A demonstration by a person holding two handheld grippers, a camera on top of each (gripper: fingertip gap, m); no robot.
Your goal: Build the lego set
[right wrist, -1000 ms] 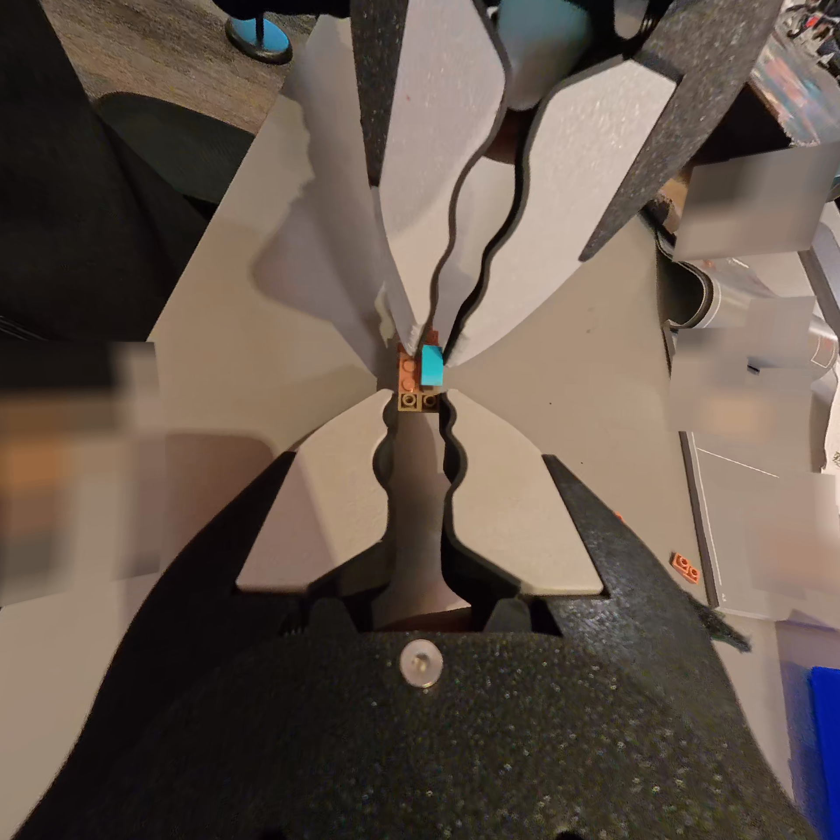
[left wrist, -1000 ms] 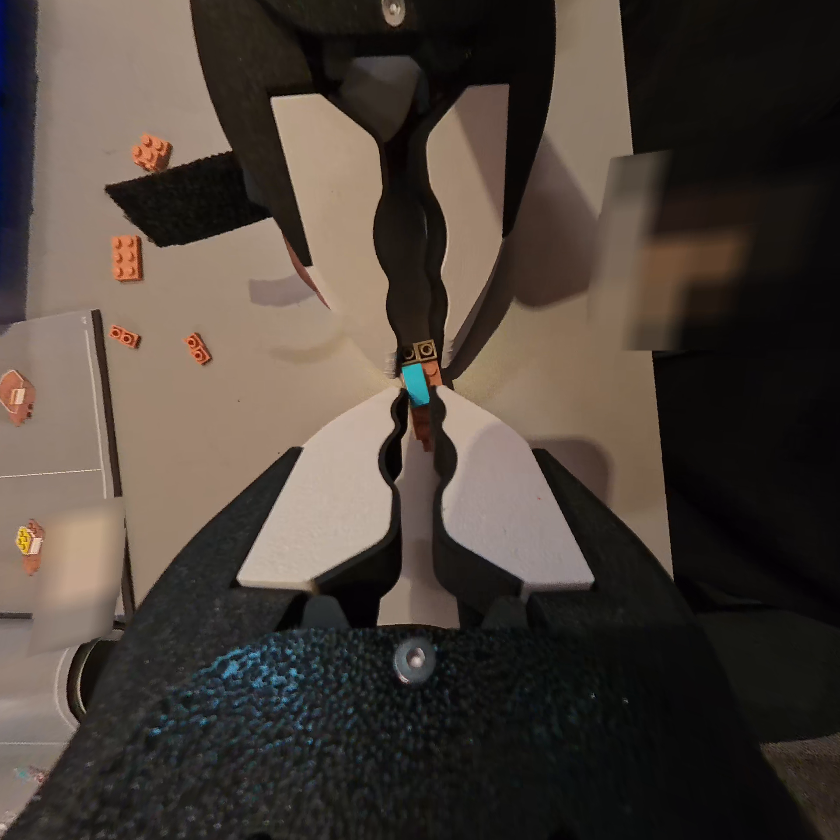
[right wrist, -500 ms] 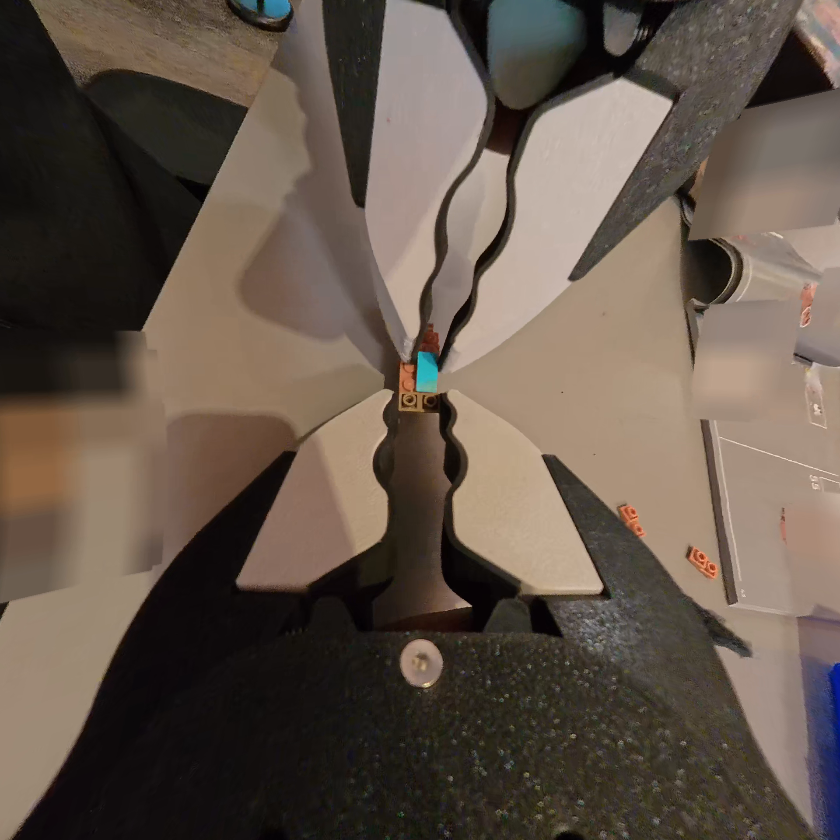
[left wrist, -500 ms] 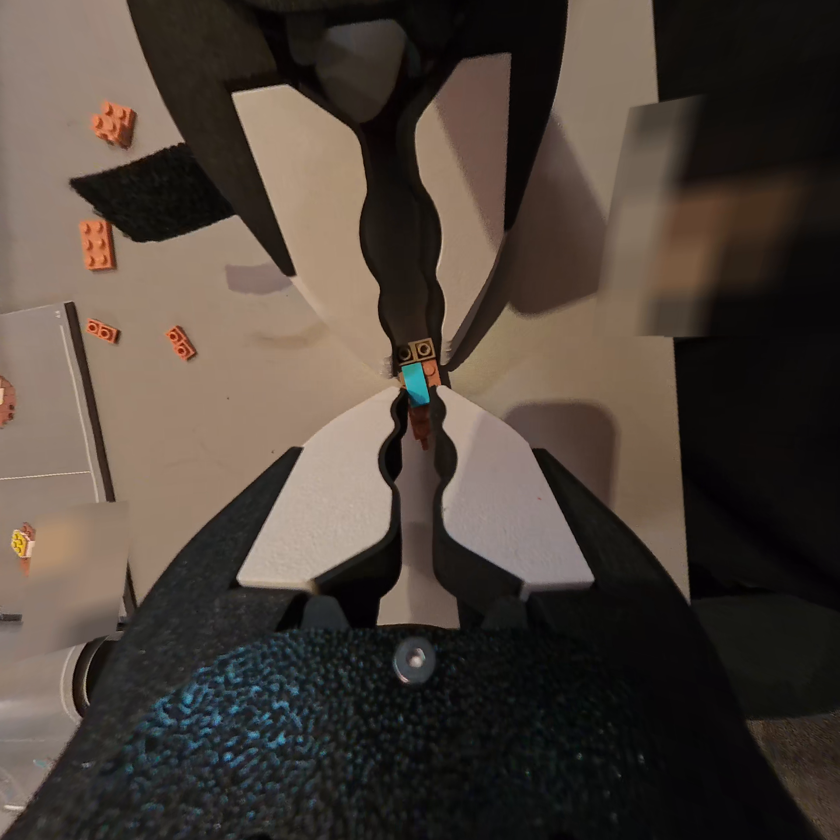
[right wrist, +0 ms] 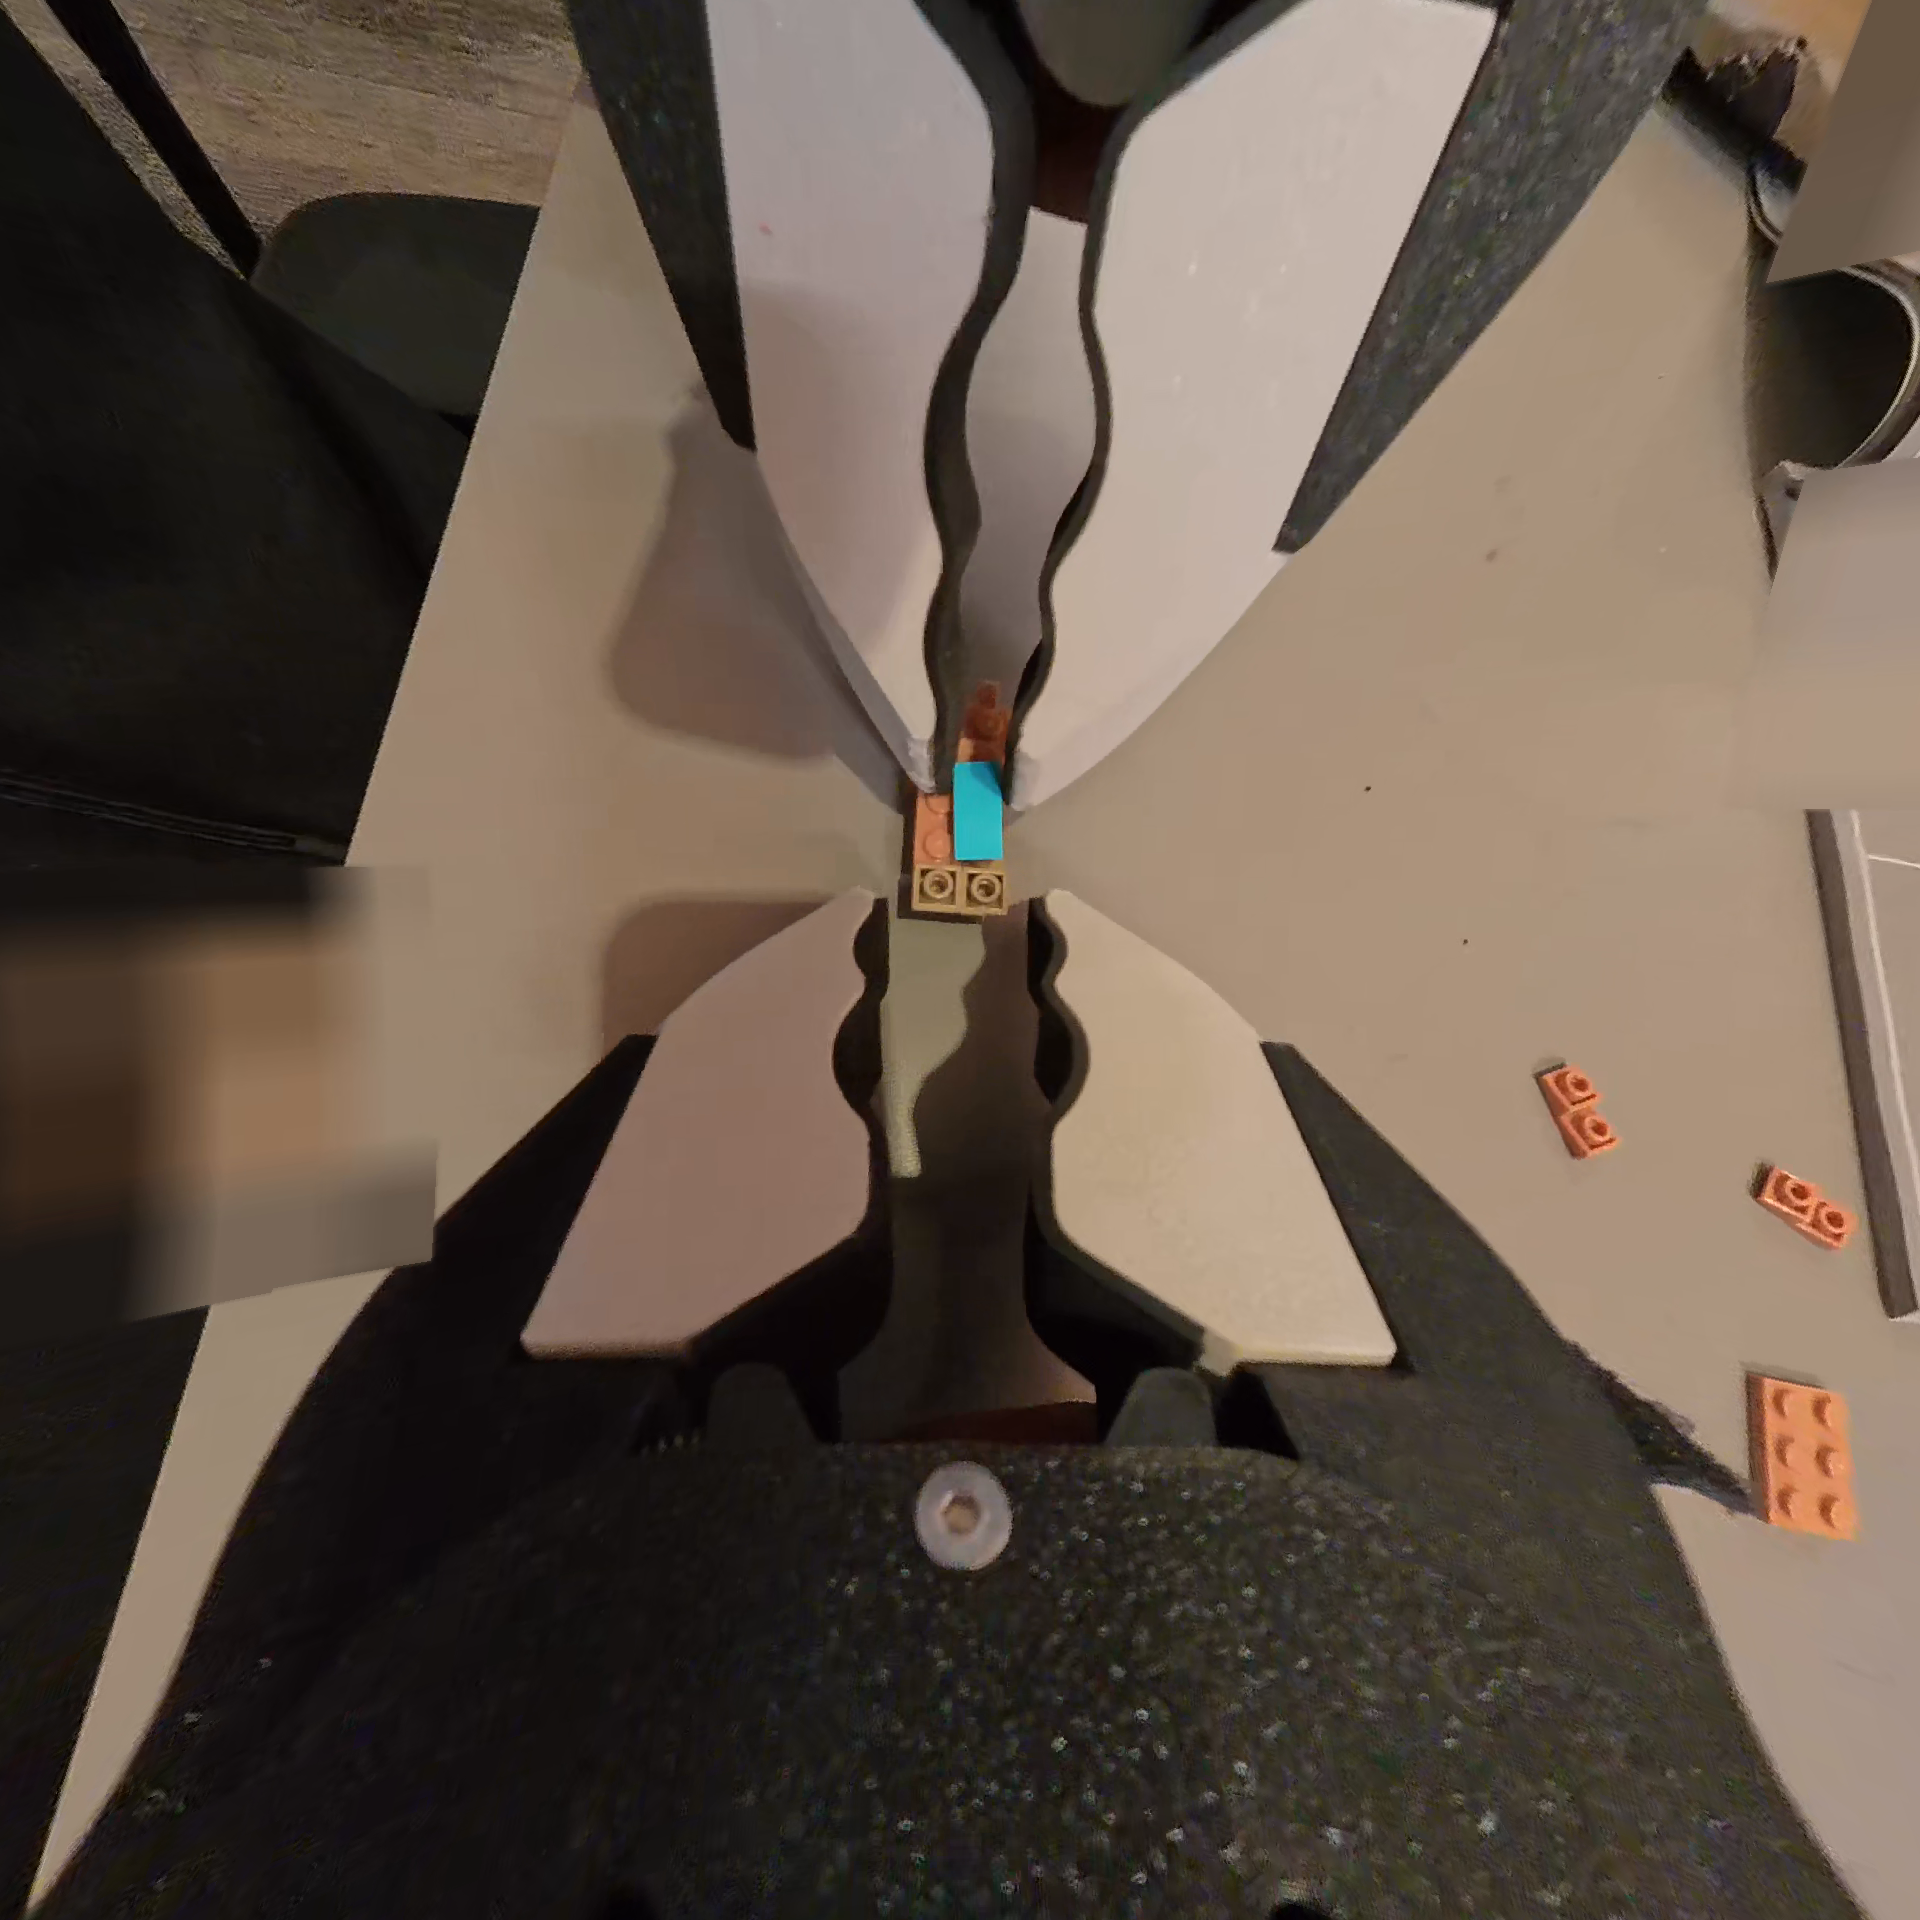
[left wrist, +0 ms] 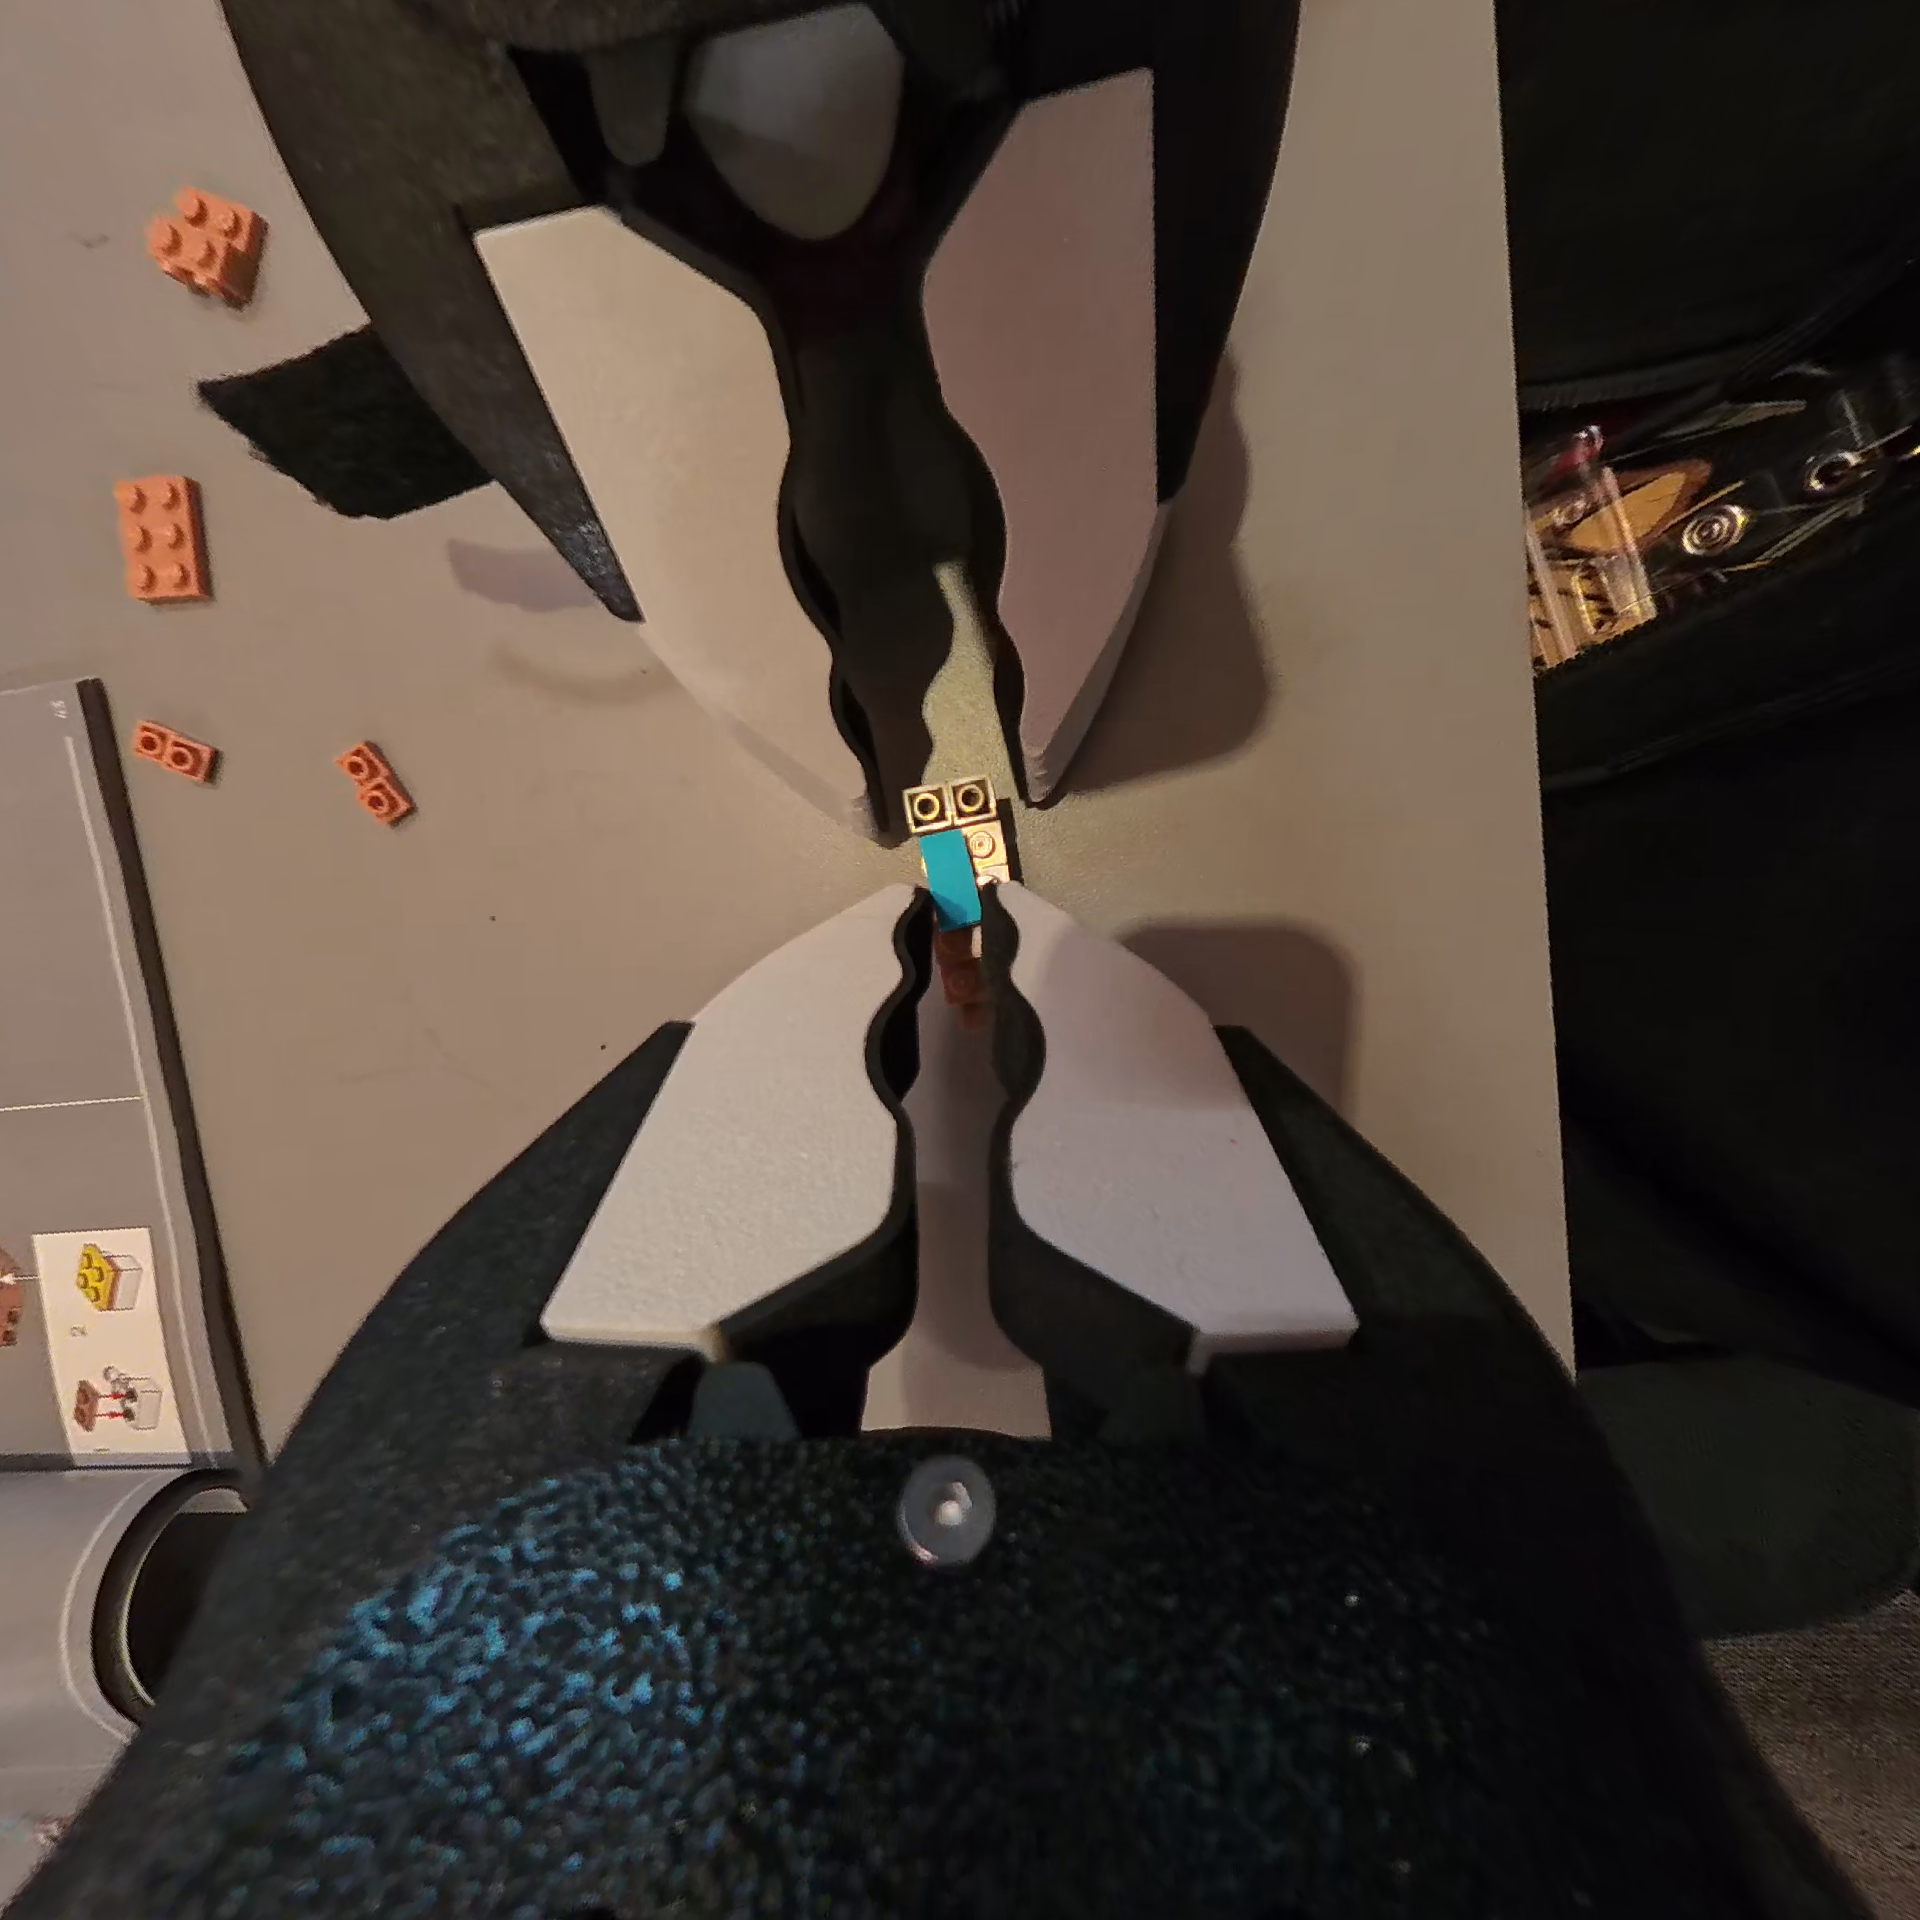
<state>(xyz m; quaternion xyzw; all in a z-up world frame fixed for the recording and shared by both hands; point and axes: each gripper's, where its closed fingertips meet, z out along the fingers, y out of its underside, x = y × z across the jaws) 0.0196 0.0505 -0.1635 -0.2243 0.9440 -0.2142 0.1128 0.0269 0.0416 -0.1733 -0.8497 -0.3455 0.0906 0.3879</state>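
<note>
A pale grey table (left wrist: 436, 935) carries everything, with dark chairs and wood floor beyond its edge in the right wrist view. To the left gripper's left lie a manual (left wrist: 94, 1091) with pictured steps, whose writing is too small to read, a black fabric scrap (left wrist: 332, 436) and loose orange bricks: a square one (left wrist: 205, 244), a six-stud plate (left wrist: 161, 538) and two small two-stud plates (left wrist: 175, 750) (left wrist: 374, 784). No brand shows on any brick. The left gripper (left wrist: 954, 914) is narrow, its black pads pressed on the near end of a small brick build (left wrist: 961, 862): a teal tile (left wrist: 951, 878) and a brown stack between the fingertips. The build's long axis runs straight ahead along the fingers, ending in a tan two-stud plate (left wrist: 948, 805) at the far end. The right gripper (right wrist: 961, 909) faces it tip to tip, and in its own view the tan plate (right wrist: 961, 888) lies just ahead of its fingertips, with the teal tile (right wrist: 977, 810) and an orange plate (right wrist: 933, 826) beyond. Its jaws stand wider than the build, with table showing between pad and brick on both sides, so it grips nothing. The left gripper alone carries the build; the right one is just beside it. Loose orange plates (right wrist: 1579, 1112) (right wrist: 1803, 1470) lie to the right gripper's right.
</note>
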